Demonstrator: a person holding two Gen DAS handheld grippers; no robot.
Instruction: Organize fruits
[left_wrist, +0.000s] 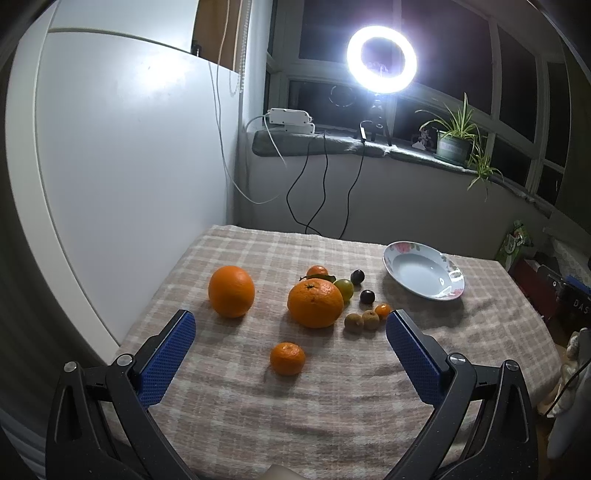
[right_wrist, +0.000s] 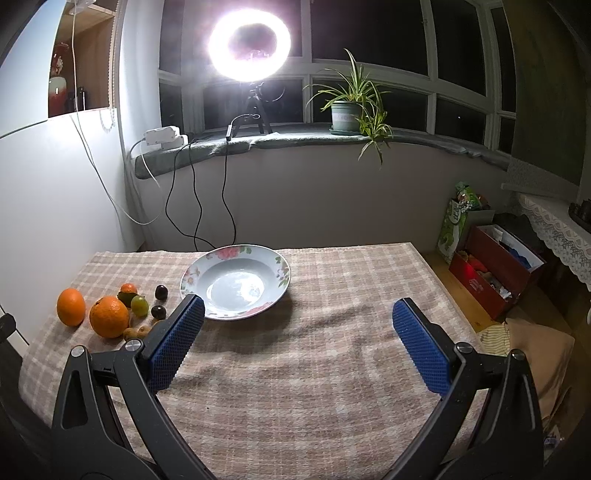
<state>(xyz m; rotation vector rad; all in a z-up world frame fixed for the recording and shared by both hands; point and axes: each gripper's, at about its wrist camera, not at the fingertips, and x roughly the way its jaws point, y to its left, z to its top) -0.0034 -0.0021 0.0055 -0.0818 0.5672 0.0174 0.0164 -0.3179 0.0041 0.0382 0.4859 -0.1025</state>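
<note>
On the checked tablecloth lie several fruits: a large orange at the left, a bigger one in the middle, a small mandarin nearest me, plus a green grape, two dark grapes and brown longans. A floral plate stands empty at the right. My left gripper hangs open above the mandarin, holding nothing. My right gripper is open over bare cloth, just in front of the plate; the fruits lie to its left.
A white panel walls the table's left side. Behind the table, a sill carries a bright ring light, power strips with hanging cables and a potted plant. Boxes and bags sit on the floor at the right.
</note>
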